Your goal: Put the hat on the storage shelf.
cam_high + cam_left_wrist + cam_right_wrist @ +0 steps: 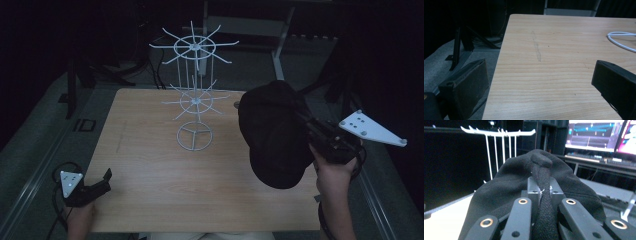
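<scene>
Black cap (274, 135) hangs over worktop's (150, 165) right edge, pinched in right tool (305, 122); wire rack (195, 95) nearby, bare wood elsewhere. Cap: soft, dark, rounded. Left tool (102, 181) spread, near-left corner.

One black cap (274, 135), one white wire rack (195, 90), one wooden desk (150, 165), two tongs (102, 181) (307, 125), and two screens (595, 135).

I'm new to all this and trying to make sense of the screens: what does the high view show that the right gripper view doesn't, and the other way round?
High view: the whole wooden table, the left gripper resting open, and the rack's ring base.
Right gripper view: lit monitors behind, and the jaws pinching a fold of fabric.
Both: the black hat held by the right gripper, and the white wire rack.
</scene>
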### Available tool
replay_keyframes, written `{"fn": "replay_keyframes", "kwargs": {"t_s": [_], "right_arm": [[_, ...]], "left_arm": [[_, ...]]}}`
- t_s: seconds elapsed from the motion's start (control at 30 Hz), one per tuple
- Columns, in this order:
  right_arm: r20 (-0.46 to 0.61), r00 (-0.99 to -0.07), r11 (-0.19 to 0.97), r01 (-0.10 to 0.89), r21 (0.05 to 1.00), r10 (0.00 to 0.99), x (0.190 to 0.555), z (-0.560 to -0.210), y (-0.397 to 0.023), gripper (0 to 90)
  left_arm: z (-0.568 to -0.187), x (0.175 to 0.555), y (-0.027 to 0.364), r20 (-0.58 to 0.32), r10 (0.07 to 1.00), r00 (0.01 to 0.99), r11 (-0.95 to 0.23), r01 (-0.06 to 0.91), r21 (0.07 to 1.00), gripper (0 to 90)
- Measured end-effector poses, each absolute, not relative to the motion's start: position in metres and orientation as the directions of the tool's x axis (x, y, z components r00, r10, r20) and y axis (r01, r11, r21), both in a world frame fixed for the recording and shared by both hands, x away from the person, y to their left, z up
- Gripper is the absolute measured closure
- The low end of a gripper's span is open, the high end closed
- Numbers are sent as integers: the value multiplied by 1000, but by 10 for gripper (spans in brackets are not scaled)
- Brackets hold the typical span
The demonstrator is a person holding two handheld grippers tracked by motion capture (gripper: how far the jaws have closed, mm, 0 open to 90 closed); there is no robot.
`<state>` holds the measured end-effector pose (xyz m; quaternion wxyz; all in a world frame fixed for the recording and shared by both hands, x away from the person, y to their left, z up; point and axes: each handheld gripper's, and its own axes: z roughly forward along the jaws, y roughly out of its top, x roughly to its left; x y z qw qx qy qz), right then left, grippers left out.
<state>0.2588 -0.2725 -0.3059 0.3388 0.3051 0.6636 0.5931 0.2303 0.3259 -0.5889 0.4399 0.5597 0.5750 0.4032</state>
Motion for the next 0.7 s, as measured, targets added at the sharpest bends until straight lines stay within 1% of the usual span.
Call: {"fn": "replay_keyframes", "kwargs": {"t_s": [0.23,0.33,0.5,0.7], "right_arm": [[-113,-616,89,-69,994,780,254,-270,-260,840],[-115,-628,84,-79,993,770,254,-262,-254,840],[-139,-654,85,-114,990,743,260,-240,-228,840],[-148,-680,82,-129,988,718,267,-225,-200,840]], "left_arm": [[-589,230,326,-54,998,15,47,290,956,14],[-589,230,326,-56,998,16,49,289,956,15],[-589,230,326,-56,998,18,48,289,956,14],[-589,230,326,-58,998,22,49,288,956,15]]}}
